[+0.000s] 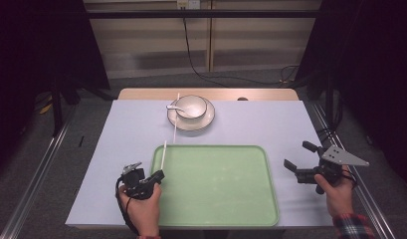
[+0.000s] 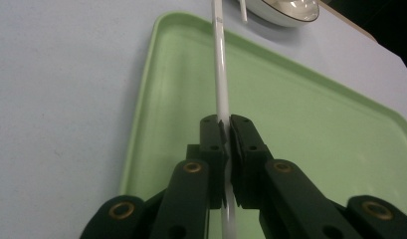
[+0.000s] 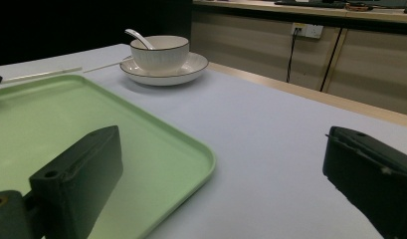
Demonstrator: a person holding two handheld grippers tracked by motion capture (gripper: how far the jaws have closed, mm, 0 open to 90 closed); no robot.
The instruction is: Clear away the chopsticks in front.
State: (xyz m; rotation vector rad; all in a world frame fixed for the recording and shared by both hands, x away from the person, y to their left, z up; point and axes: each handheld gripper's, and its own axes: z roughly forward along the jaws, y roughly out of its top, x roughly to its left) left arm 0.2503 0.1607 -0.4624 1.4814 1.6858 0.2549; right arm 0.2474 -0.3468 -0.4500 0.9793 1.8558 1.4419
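Left tool (image 2: 225, 130): pinching a white chopstick (image 2: 220, 64) over the tray's (image 1: 216, 219) left edge
Right tool (image 1: 301, 159): spread wide, holding nothing, right of tray
Writing: can't read any

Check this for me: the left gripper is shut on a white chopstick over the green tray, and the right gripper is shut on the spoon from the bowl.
One part is wrong. The right gripper holds nothing: its jaws stand wide open beside the green tray, as the right gripper view shows, and the spoon sits in the bowl. The left gripper is indeed shut on a white chopstick.
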